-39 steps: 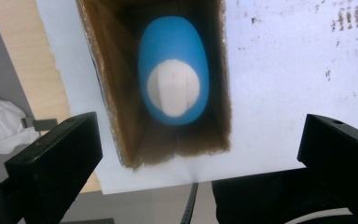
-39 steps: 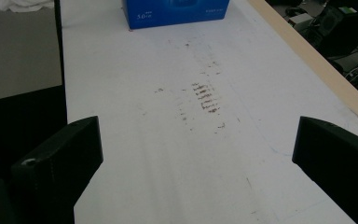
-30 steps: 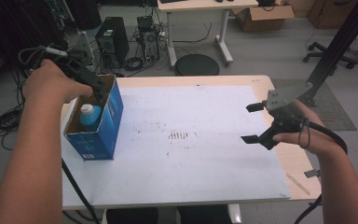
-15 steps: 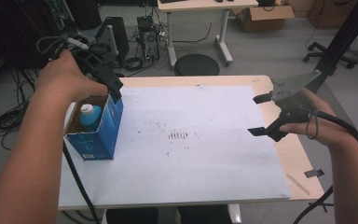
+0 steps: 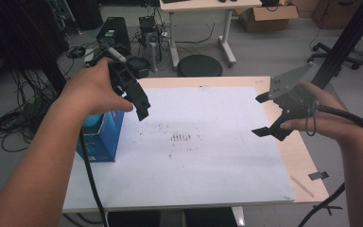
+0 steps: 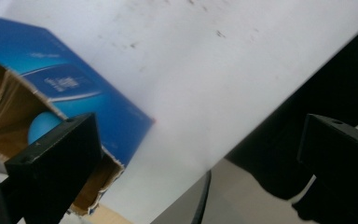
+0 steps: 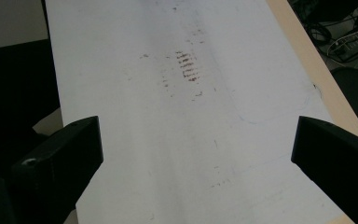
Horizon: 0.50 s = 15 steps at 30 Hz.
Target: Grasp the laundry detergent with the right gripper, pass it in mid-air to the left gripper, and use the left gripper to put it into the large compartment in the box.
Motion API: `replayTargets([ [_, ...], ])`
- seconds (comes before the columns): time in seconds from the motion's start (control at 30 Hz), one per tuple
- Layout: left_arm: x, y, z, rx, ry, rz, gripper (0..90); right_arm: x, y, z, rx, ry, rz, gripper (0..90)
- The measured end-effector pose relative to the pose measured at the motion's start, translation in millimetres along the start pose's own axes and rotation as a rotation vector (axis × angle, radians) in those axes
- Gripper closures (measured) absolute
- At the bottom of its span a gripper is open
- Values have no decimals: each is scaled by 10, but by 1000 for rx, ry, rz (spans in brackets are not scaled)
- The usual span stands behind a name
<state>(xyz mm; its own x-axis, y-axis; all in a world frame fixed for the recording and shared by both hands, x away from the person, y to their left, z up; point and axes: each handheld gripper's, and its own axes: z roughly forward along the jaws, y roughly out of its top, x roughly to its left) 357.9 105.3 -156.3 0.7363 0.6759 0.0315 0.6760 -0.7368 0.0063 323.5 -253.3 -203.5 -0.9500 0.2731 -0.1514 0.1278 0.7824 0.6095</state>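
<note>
White-covered worktop (image 5: 208, 156), stained centre. Blue box (image 5: 105, 135), top open, at left edge. Left gripper (image 5: 139, 101) raised above it, right gripper (image 5: 264, 115) aside; both fingers wide apart, empty.

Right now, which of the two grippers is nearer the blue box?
The left gripper. It hangs open just above the blue box at the table's left edge, while the right gripper hovers open over the far right side.
</note>
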Motion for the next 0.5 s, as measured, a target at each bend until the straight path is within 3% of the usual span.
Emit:
replayTargets([
  [0.23, -276, 123, 91, 33, 17, 183, 2, -12, 82, 22, 61, 16, -33, 22],
  [0.4, -389, 197, 202, 43, 24, 265, 2, -53, 97, 107, 92, 36, -55, 24],
  [0.5, -433, 245, 276, 41, -1, 316, 2, -74, 91, 186, 113, 57, -66, 25],
])
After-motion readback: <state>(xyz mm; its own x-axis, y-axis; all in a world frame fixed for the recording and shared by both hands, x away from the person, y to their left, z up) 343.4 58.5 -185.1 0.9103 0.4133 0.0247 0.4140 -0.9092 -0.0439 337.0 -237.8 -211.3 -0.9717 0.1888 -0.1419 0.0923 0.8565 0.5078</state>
